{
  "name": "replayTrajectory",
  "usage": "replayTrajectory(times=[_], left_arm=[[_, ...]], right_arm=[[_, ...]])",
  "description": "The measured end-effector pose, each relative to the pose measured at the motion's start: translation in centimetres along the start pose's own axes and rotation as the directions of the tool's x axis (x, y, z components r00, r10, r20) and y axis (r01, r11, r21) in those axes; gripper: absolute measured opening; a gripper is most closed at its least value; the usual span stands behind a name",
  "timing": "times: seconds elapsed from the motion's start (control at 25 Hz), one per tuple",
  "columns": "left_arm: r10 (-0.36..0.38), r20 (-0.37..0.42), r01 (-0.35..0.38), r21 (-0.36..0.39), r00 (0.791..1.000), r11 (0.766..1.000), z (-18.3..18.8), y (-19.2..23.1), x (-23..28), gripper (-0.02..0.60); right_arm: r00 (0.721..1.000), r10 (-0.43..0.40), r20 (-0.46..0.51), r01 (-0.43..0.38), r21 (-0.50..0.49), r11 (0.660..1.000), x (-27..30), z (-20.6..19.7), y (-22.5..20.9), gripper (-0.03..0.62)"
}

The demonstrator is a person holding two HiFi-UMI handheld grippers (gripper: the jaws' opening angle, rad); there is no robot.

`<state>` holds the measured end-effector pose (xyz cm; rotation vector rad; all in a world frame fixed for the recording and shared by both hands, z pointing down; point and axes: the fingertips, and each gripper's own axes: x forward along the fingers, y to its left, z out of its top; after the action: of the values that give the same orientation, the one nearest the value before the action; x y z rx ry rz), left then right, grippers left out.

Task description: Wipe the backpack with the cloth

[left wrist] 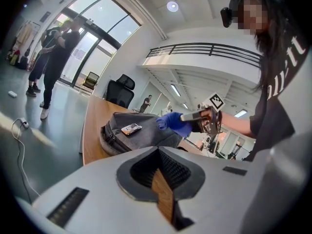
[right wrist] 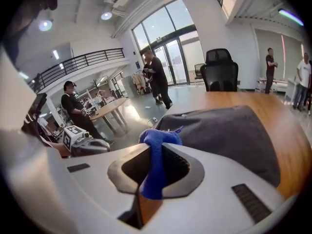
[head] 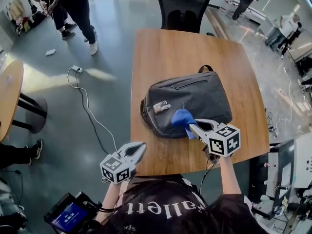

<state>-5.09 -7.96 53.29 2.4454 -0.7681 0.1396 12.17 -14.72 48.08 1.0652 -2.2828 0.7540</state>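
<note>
**A:** The right tongs (head: 194, 126) are clamped on a fold of the blue cloth (head: 182, 117). Its bunched end seems to rest on the near edge of the grey backpack (head: 195, 96).

**B:** And the left tongs (head: 140, 149)?

**A:** Pressed together on nothing, off the near-left corner of the surface (head: 161, 52), well apart from the bag.

**B:** So nothing steadies the bag. It lies flat mid-surface on smooth wood, and I'd guess a firm stroke pushes it along rather than cleaning it.

**A:** Likely. The grip worries me too. Only a narrow pinch of cloth sits between the jaws, so drag on the coarse fabric could pull it free.

**B:** The small tag (head: 161, 106) on the bag's left side is another risk.

**A:** A sweep that way could snag the wad there. Bunched like this, the cloth touches only a small patch, so much of the bag could go unwiped.
</note>
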Motion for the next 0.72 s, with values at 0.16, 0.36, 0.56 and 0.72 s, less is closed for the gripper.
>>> replayTrajectory(times=[0.16, 0.36, 0.56, 0.72], left_arm=[[0.013, 0.012, -0.013, -0.004, 1.000, 1.000, 0.2, 0.5, 0.0, -0.002], [0.044, 0.032, -0.044, -0.013, 0.998, 0.999, 0.7, 0.9, -0.4, -0.002], [0.078, 0.044, -0.077, -0.028, 0.996, 0.997, 0.4, 2.1, -1.0, -0.002], [0.093, 0.047, -0.091, -0.036, 0.995, 0.995, 0.1, 2.5, -1.3, -0.002]], right_arm=[[0.999, -0.027, 0.023, 0.029, -0.112, 0.993, 2.1, 6.2, -3.1, 0.063], [0.997, -0.074, -0.024, 0.069, -0.177, 0.982, 6.3, 11.3, -8.0, 0.063], [0.983, -0.148, -0.109, 0.125, -0.198, 0.972, 9.9, 13.3, -13.0, 0.063], [0.969, -0.179, -0.169, 0.144, -0.201, 0.969, 11.3, 12.9, -14.8, 0.063]])
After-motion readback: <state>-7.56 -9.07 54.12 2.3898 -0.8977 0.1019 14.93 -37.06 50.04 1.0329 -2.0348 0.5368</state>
